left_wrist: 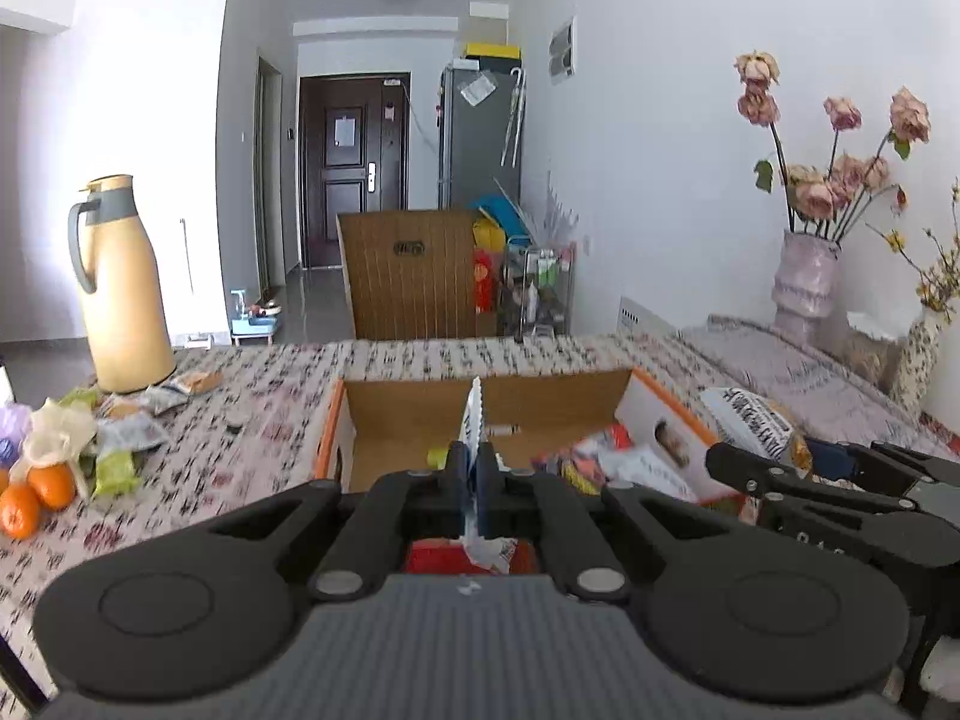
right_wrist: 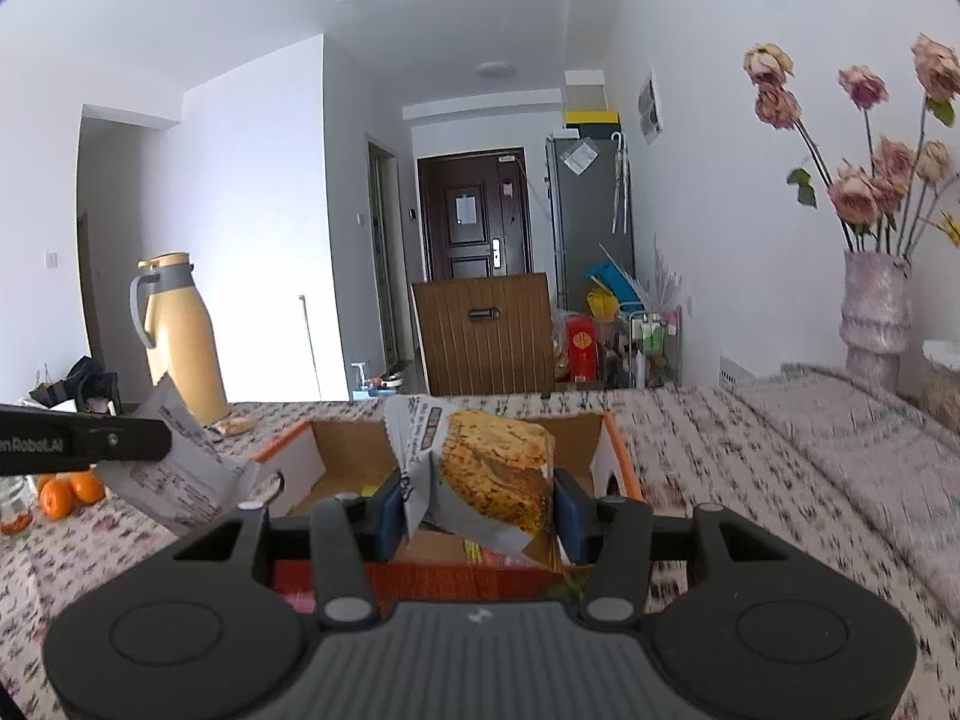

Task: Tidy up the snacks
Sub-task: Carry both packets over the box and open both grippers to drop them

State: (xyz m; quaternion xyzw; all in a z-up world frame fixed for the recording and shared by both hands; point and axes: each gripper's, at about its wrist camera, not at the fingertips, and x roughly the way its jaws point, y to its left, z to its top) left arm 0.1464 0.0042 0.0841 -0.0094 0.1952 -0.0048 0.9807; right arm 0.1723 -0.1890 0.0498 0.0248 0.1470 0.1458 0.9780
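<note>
Holding: left gripper [left_wrist: 477,471] pinches a white packet [left_wrist: 474,420] by its edge
Right gripper [right_wrist: 480,507]: clamps a bread pack [right_wrist: 489,468]
Place: both above the near box [left_wrist: 414,414]
Far left: thermos [left_wrist: 123,288], oranges [left_wrist: 36,495]

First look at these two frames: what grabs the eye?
The right gripper holds a bulky white packet printed with golden-brown bread above the open orange-edged cardboard box. The left gripper is shut on a thin white serrated-edge wrapper over the same box. A tall beige thermos jug stands far left on the patterned tablecloth.
</note>
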